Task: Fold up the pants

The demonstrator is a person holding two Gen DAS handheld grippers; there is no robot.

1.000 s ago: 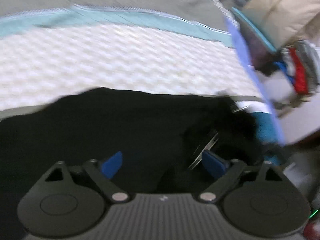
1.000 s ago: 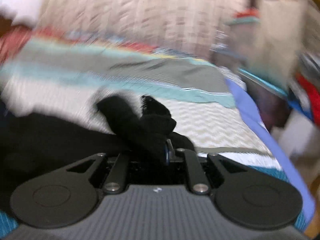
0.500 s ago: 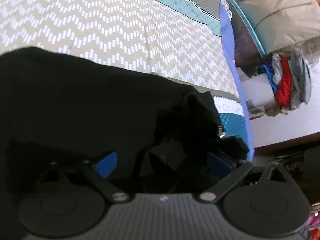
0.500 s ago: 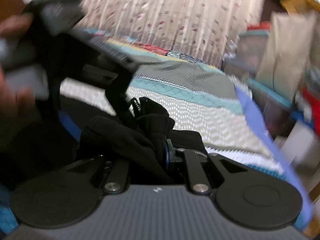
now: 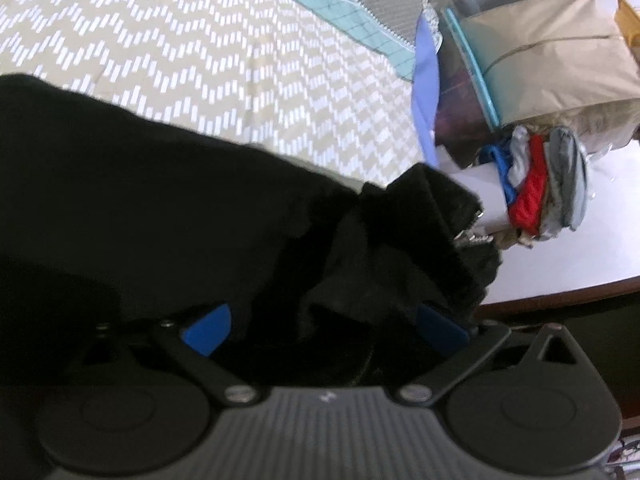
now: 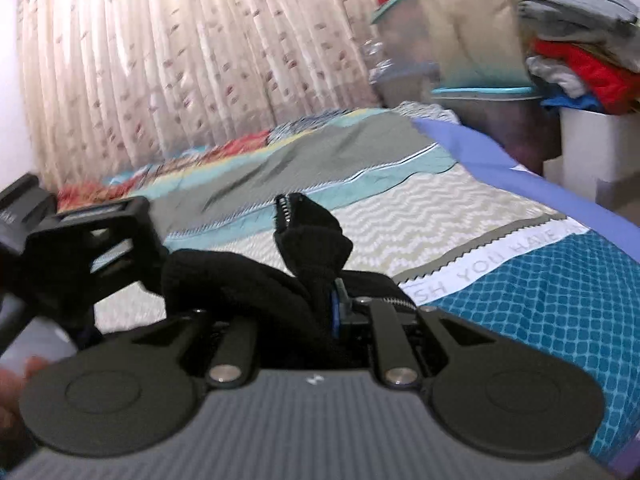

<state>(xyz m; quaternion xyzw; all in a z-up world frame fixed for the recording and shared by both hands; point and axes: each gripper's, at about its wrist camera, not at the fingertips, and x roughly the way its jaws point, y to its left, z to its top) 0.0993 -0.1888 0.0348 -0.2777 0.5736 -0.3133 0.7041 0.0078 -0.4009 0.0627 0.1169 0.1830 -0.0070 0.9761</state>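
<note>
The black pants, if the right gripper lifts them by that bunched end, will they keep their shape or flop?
Probably flop: the black pants bunch into soft rolls at the right gripper. In the left wrist view they drape limp over the bed cover. The thick fabric and metal zipper suggest some weight.

One pants (image 5: 168, 216), two claws (image 5: 324, 328), one bedspread (image 5: 224, 64).

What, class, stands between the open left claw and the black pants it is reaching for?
Nothing visible. The left claw is open with bunched pants already between its blue pads. The right claw is shut on the pants, beside it on the bed.
</note>
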